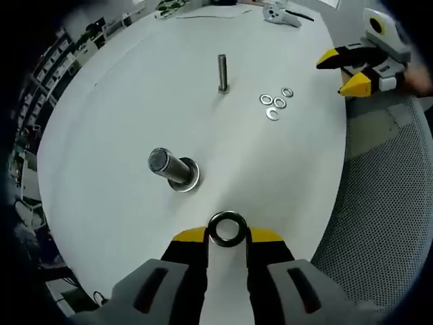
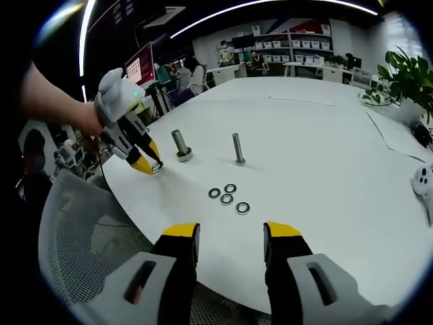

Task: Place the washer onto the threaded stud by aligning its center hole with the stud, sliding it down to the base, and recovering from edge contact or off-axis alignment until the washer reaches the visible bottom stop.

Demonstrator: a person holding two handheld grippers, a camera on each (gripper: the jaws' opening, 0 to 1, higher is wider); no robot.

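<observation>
Holding the washer (image 1: 226,229) clamped in your left gripper (image 1: 226,233), you are mid-carry — the near threaded stud (image 1: 172,167) stands at eleven o'clock. Next, centre the hole over its top. Your right gripper (image 2: 230,233) waits wide, empty.

The table (image 2: 318,149) is plain white, and the studs (image 1: 222,72) and loose washers (image 2: 227,198) on it are silver-grey metal. Both the left gripper (image 1: 227,233) and the right gripper (image 2: 230,233) have yellow tips on black jaws with pale grey bodies. At the near edge, a chair (image 1: 389,203) wears grey dotted mesh.
</observation>
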